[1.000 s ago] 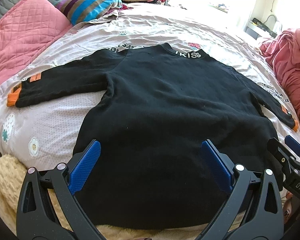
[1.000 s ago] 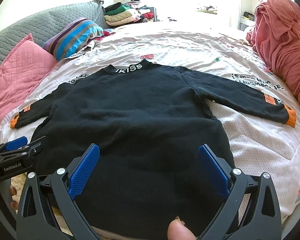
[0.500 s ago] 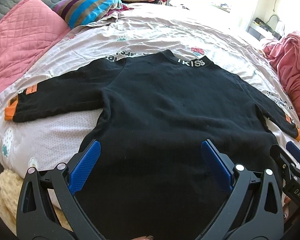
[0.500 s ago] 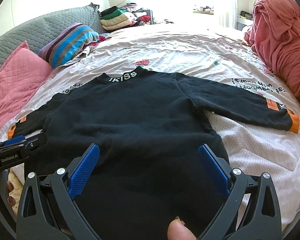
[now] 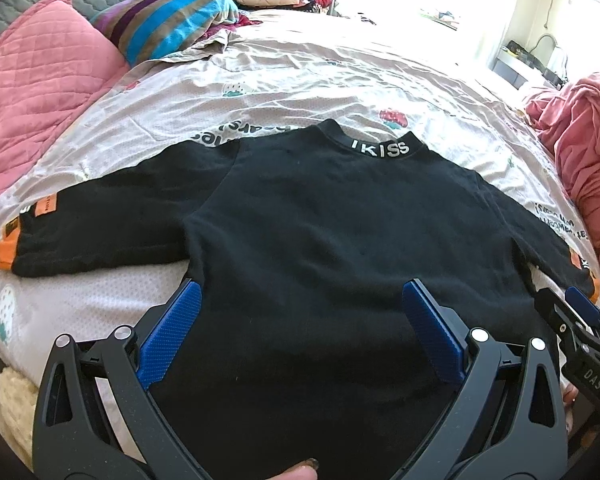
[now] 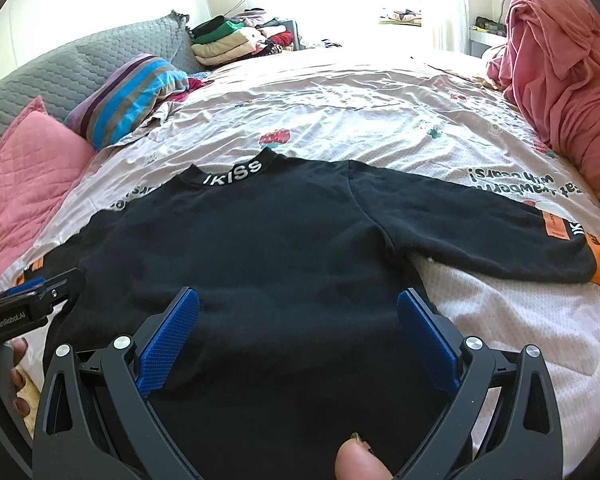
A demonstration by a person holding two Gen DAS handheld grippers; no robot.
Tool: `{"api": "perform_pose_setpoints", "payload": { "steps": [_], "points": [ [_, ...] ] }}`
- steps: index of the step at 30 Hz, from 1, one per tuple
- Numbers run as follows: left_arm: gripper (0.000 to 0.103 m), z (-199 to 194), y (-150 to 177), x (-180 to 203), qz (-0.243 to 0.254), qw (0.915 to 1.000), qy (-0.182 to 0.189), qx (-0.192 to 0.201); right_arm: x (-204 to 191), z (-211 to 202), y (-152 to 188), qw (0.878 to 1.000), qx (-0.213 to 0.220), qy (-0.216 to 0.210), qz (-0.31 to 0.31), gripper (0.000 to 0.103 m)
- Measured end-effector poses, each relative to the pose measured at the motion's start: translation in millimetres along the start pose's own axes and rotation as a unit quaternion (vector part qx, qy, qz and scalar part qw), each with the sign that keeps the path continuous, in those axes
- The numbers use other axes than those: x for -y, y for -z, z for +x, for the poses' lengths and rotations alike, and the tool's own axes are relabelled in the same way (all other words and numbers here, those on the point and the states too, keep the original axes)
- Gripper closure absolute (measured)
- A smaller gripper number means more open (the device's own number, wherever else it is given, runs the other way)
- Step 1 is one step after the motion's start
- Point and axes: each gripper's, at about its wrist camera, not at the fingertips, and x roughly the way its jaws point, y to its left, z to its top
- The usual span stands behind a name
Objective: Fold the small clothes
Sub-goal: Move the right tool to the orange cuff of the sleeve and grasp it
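Observation:
A small black sweater with "IKISS" on its collar and orange cuffs lies flat on the bed, sleeves spread out; it also shows in the right wrist view. My left gripper is open and empty, hovering over the sweater's lower left part. My right gripper is open and empty over the lower right part. Each gripper shows at the edge of the other's view: the right one, the left one.
The bed has a pale printed sheet. A pink pillow and a striped pillow lie at the left. A red cloth heap lies at the right. Folded clothes are stacked at the far end.
Both grippers have moved forward over the sweater and a little higher; the hem has slipped out of sight below. Both stay open.

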Motion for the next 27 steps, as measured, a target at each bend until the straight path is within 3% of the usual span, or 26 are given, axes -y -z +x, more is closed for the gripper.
{"api": "perform_pose_setpoints", "payload": {
  "steps": [14,27],
  "points": [
    [0.008,25,-28,9,-0.004,0.9999,0.011,-0.011,31,24,-20,0.999,-0.003,0.024,0.033,0.004],
    [0.008,46,-45,31,0.013,0.9997,0.012,-0.019,101,40,-22,0.99,-0.015,0.077,0.114,0.004]
  ]
}}
